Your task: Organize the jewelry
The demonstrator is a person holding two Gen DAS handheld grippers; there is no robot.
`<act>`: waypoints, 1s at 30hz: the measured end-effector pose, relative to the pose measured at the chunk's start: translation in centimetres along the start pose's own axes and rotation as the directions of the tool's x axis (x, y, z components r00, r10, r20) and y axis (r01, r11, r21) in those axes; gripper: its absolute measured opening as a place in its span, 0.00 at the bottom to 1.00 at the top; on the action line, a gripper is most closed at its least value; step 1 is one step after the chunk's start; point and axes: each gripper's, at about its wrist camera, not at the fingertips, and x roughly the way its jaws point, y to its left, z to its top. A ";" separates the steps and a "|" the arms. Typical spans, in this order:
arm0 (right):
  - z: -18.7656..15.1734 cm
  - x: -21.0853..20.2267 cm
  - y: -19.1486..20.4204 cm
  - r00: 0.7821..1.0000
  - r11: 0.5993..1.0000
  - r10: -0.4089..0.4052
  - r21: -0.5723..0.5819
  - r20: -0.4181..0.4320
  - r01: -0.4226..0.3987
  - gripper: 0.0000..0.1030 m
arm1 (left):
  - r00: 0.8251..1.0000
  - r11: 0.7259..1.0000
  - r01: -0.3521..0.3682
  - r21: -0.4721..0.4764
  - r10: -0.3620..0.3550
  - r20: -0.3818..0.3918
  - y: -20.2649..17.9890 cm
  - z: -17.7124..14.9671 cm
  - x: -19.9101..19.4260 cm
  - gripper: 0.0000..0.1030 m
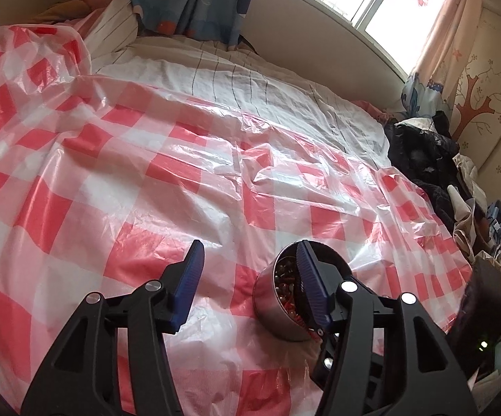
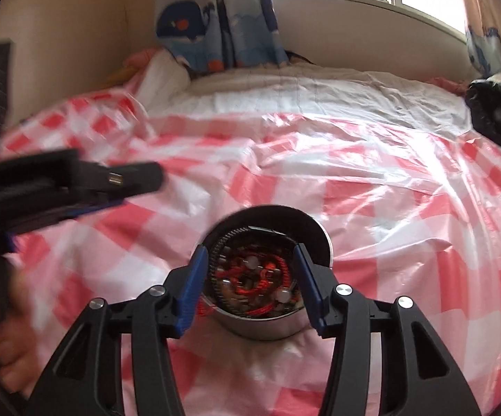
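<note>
Our right gripper (image 2: 248,270), jaws apart and empty, hung over the jewelry-filled steel bowl (image 2: 267,326); our left gripper (image 1: 250,277) stood likewise open.

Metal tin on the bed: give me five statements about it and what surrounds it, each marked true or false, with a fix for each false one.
1. The metal tin stands on a red-and-white checked plastic sheet. True.
2. The tin is empty. False: it holds jewelry, including red cord and beads.
3. The right gripper is clamped on the tin's wall. False: its jaws stand apart over the tin's open top, pressing on nothing.
4. The left gripper has nothing between its fingers. True: the tin sits partly behind its right finger.
5. A closed lid covers the tin. False: its top is open and the contents show.
</note>
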 end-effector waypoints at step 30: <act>-11.9 -7.7 -1.4 0.985 0.990 -0.091 0.090 -0.147 0.105 0.78 | 0.942 0.916 -0.288 0.281 0.323 -0.088 -1.2 -15.0 -5.8 0.87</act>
